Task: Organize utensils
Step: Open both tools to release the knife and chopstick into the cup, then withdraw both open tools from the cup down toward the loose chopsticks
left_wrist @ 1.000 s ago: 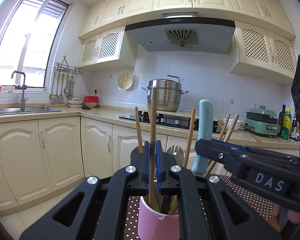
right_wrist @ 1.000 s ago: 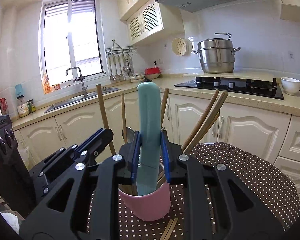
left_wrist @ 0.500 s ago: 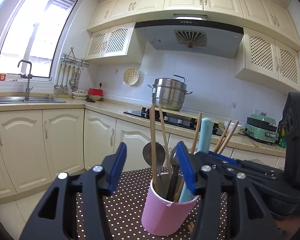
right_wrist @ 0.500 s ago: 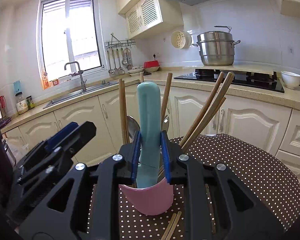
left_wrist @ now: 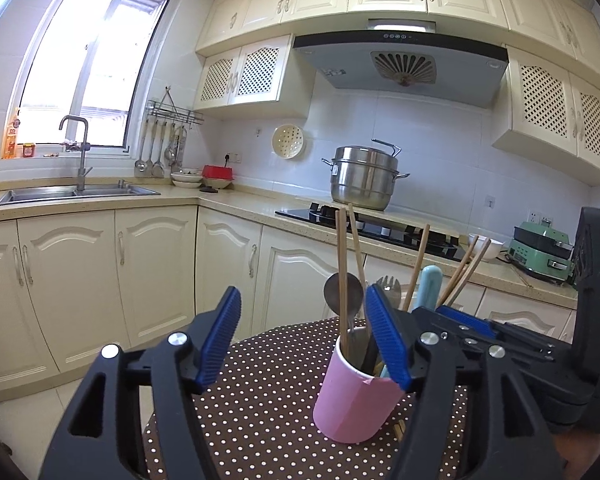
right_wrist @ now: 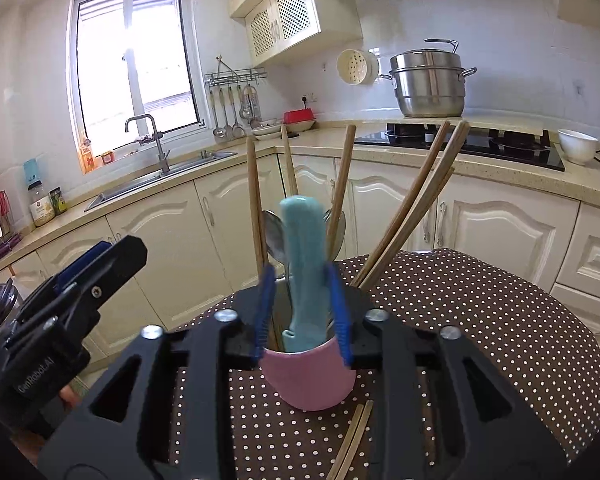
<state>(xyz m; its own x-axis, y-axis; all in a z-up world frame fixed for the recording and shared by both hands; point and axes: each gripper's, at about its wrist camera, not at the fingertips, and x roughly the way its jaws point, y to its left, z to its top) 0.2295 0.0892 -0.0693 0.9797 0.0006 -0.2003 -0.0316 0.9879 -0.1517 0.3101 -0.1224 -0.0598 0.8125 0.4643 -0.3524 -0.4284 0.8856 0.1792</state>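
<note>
A cream kitchen surrounds the dotted tablecloth, where the pink cup sits lower centre, its teal-handled utensil and chopsticks pointing upward. Both the left gripper and right gripper have just been opening, released. Only the right view shows loose chopsticks lying flat.

cup inside: utensil lower ends hidden
chopsticks on cloth: cut off by bottom edge
right pads: blurred
</note>
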